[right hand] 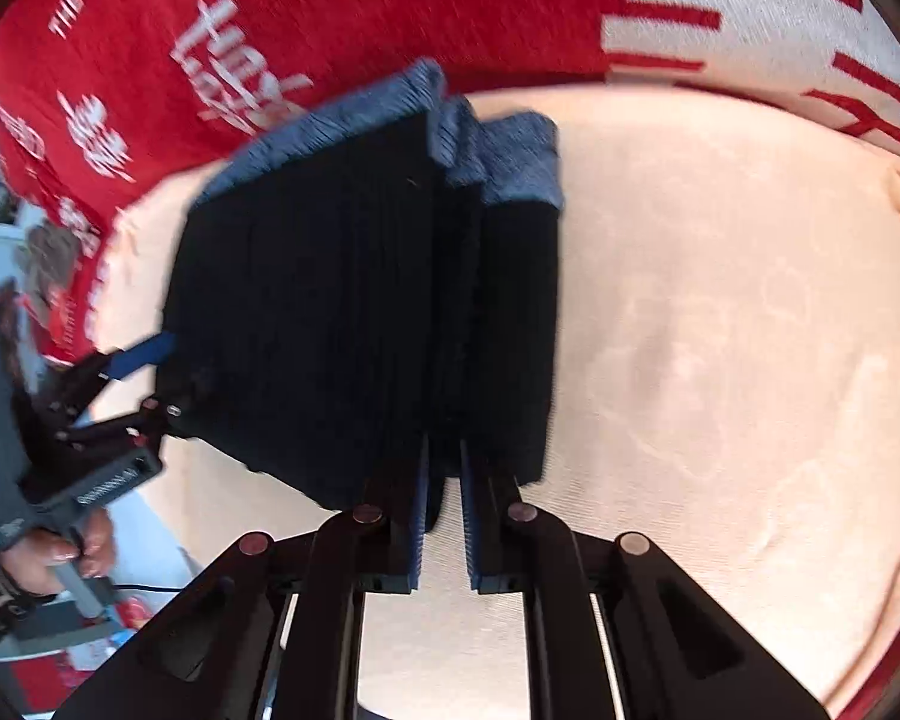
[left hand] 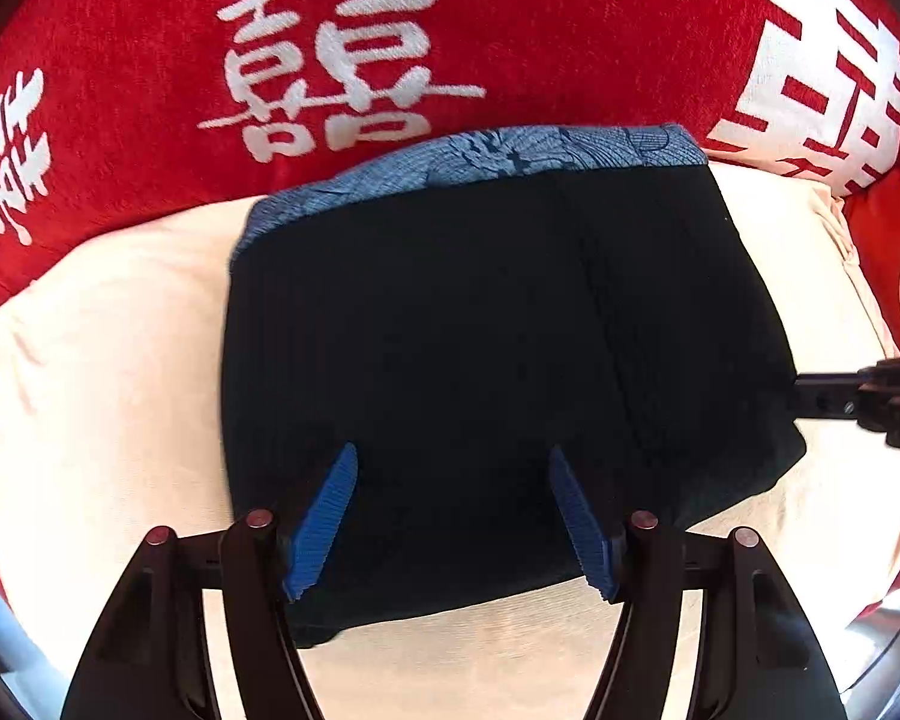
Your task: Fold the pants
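Note:
The black pants [left hand: 486, 360] with a blue patterned waistband [left hand: 510, 156] lie folded in a thick stack on a cream cushion [left hand: 114, 372]. My left gripper [left hand: 453, 456] is open just above the stack's near edge, empty. In the right wrist view the stack [right hand: 354, 312] shows its folded layers. My right gripper [right hand: 444, 468] is shut on the layered edge of the pants, with dark cloth between its pads. The left gripper [right hand: 138, 360] shows at the stack's far side. The right gripper's tip enters the left wrist view [left hand: 810, 399] at the stack's right edge.
Red cushions with white characters [left hand: 354, 60] stand behind the cream cushion. A white-and-red cushion [left hand: 822, 60] is at the back right. The person's hand [right hand: 72, 546] holds the left gripper's handle. Bare cream surface [right hand: 720, 330] lies right of the pants.

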The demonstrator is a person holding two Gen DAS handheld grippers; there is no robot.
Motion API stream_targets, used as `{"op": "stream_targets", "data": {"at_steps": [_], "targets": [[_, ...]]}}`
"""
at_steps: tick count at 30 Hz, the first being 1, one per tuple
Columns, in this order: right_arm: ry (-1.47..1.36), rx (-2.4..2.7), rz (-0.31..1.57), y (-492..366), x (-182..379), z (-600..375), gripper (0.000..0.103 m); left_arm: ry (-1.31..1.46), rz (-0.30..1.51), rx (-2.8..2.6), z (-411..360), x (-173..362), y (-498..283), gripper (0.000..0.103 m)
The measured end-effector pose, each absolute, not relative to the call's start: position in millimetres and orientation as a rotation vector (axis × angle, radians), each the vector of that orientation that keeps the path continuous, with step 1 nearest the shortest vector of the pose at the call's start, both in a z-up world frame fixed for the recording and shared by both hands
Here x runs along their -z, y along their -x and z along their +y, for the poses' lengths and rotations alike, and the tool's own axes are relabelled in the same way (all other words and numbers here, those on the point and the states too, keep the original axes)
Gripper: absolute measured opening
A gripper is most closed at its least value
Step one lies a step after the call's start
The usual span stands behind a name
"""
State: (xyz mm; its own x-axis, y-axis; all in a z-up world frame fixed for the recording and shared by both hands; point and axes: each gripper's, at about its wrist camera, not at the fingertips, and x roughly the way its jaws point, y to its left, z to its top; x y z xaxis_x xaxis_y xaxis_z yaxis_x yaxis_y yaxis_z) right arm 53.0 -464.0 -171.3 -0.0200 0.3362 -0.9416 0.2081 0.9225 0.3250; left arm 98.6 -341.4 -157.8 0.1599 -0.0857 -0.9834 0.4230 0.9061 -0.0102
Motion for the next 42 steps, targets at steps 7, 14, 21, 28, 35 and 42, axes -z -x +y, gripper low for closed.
{"op": "stream_targets", "data": {"at_steps": [7, 14, 21, 28, 35, 42], "targets": [[-0.445, -0.068, 1.598, -41, 168, -464, 0.01, -0.257, 1.397, 0.377, -344, 158, -101, 0.083], [-0.572, 0.038, 1.6, -24, 159, -475, 0.017, -0.224, 1.435, 0.367, -334, 152, -102, 0.083], [-0.627, 0.06, 1.633, -10, 166, -467, 0.051, -0.212, 1.434, 0.371, -328, 148, -99, 0.083], [-0.649, 0.034, 1.653, -6, 169, -456, 0.061, -0.212, 1.449, 0.353, -322, 147, -103, 0.083], [-0.638, 0.033, 1.663, -9, 171, -458, 0.066, -0.181, 1.472, 0.326, -315, 150, -108, 0.083], [-0.645, 0.042, 1.65, -13, 170, -466, 0.07, -0.16, 1.462, 0.327, -309, 147, -115, 0.083]]}}
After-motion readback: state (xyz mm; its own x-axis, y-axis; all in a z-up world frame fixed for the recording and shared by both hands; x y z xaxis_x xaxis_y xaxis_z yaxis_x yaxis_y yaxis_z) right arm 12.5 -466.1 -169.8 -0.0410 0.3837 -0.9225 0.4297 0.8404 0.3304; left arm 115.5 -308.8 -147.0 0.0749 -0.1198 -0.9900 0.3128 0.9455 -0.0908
